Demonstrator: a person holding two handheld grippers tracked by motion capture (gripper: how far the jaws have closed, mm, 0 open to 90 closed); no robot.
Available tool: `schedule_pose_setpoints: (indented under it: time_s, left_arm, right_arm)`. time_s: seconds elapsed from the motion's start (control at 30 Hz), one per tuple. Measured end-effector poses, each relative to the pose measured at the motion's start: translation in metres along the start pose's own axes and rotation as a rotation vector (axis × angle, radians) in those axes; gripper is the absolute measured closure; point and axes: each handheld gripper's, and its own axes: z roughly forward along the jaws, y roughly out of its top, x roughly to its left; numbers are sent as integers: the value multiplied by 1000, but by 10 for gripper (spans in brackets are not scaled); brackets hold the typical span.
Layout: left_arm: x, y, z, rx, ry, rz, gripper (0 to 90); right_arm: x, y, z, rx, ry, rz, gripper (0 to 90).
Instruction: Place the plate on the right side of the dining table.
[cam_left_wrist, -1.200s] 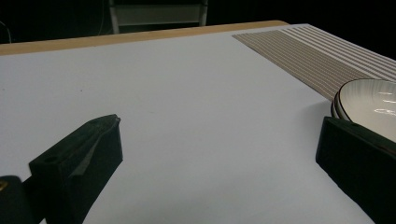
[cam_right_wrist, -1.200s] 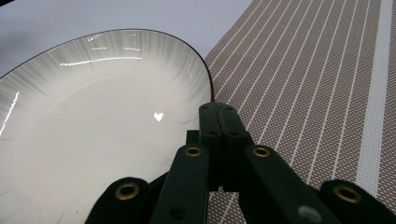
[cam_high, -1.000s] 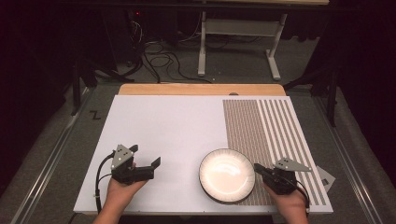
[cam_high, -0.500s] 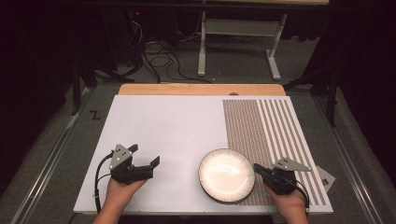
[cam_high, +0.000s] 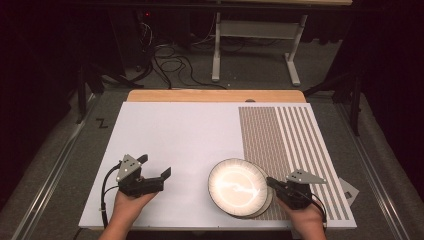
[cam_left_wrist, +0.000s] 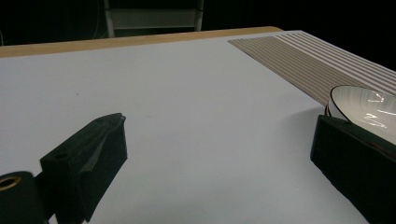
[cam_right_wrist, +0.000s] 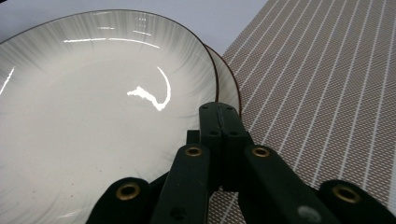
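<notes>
Two white plates with dark rims lie stacked at the front of the table. The top plate (cam_high: 235, 186) (cam_right_wrist: 93, 93) sits shifted to the left, so the lower plate (cam_high: 268, 201) (cam_right_wrist: 229, 88) shows as a crescent on its right. My right gripper (cam_high: 272, 184) (cam_right_wrist: 218, 112) is shut on the top plate's right rim. My left gripper (cam_high: 154, 165) (cam_left_wrist: 217, 135) rests open on the white board, left of the plates, with nothing between its jaws. The top plate (cam_left_wrist: 369, 105) shows just past its right jaw.
The white board (cam_high: 175, 135) covers most of the table. A brown striped placemat (cam_high: 290, 135) (cam_right_wrist: 317, 93) (cam_left_wrist: 299, 56) lies on its right part, under the plates' right edge. A wooden strip (cam_high: 215, 96) runs along the far edge. Cables and a stand sit on the floor beyond.
The top plate has slid a little to the left in my right gripper, uncovering the lower plate's right rim. The left hand has stayed where it was.
</notes>
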Motion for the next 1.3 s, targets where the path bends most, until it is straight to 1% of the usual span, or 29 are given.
schedule_pose_setpoints:
  time_s: [0.17,0.23,0.33,0.67,1.3]
  left_arm:
    - [1,0,0,5,-5,0,43]
    - [1,0,0,5,-6,-1,43]
    - [0,0,0,4,-7,2,43]
    - [1,-1,1,7,-12,-4,43]
    - [1,0,0,3,-13,-7,43]
  right_arm:
    - [5,0,3,13,13,-15,900]
    - [7,1,4,13,10,-22,900]
    - [6,1,4,16,13,-13,900]
    - [6,1,5,20,11,-12,900]
    - [5,0,5,21,21,1,900]
